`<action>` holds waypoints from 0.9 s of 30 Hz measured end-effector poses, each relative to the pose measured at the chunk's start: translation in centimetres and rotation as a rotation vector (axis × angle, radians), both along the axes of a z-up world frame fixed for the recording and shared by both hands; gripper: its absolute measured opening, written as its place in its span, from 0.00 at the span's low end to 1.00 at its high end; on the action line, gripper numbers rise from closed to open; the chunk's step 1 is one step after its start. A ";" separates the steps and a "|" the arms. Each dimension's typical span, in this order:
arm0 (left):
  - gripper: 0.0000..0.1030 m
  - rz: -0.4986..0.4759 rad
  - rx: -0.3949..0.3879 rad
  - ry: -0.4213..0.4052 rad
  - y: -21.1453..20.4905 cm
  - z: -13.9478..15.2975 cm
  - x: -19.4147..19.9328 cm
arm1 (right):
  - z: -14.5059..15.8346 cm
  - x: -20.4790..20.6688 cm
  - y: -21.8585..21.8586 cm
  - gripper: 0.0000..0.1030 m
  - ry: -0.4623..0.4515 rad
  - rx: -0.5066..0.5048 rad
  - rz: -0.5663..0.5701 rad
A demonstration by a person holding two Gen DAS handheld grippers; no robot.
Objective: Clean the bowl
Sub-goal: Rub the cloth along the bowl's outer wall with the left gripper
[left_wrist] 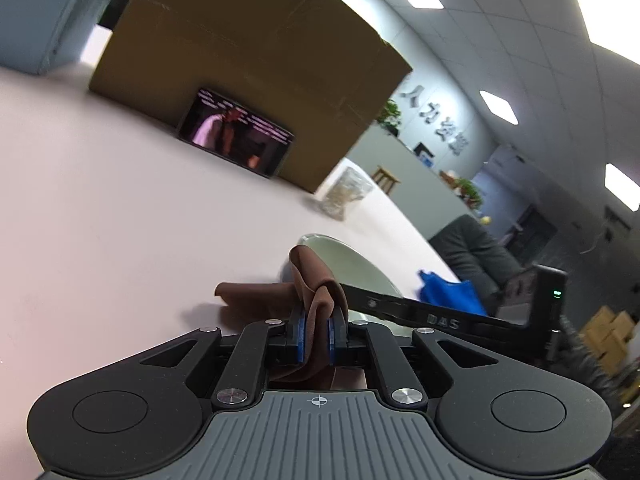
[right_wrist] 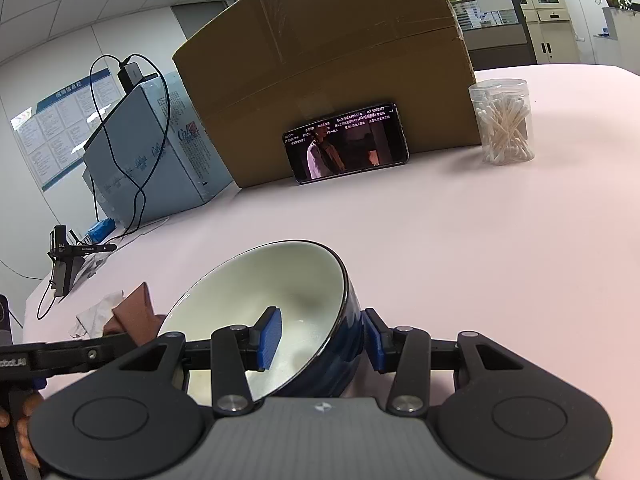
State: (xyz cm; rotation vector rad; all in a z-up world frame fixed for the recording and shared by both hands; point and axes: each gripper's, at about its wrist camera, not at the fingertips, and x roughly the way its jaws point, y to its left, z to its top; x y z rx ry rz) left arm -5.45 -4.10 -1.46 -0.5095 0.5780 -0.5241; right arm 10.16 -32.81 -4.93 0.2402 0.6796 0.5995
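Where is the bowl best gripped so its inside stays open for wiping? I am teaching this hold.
On the near rim wall of the bowl, from the camera side, one finger inside and one outside, as the right gripper does. The bowl tilts, so its opening faces the cloth at left.

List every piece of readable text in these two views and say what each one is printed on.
"DAS": on the black bar of the right gripper, seen from the left wrist.
"...obot.AI", cut off at the frame edge: on the left gripper, seen from the right wrist.
Subtitles on the phone: too small to read.
Wall poster, blue box script, wall lettering: blurred.
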 end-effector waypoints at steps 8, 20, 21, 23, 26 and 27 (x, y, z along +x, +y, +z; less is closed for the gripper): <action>0.08 -0.047 0.004 0.002 -1.1 0.0 0.3 | 0.0 -0.1 0.1 0.46 -0.003 -0.004 0.004; 0.09 -0.013 -0.017 0.029 -1.2 -0.8 0.6 | -0.1 -0.1 0.0 0.47 -0.004 0.007 0.003; 0.09 -0.019 -0.021 0.027 -1.4 -0.8 0.6 | -0.1 -0.1 0.0 0.47 -0.004 0.007 0.003; 0.09 -0.029 -0.030 0.020 -1.6 -0.7 0.6 | -0.1 -0.2 0.0 0.47 -0.004 0.007 0.003; 0.09 -0.014 -0.039 0.017 -1.4 -0.7 1.1 | -0.1 -0.3 0.1 0.48 -0.004 0.010 0.002; 0.09 -0.006 -0.043 0.017 -1.2 -0.8 1.3 | -0.1 -0.3 0.0 0.49 -0.003 0.013 0.002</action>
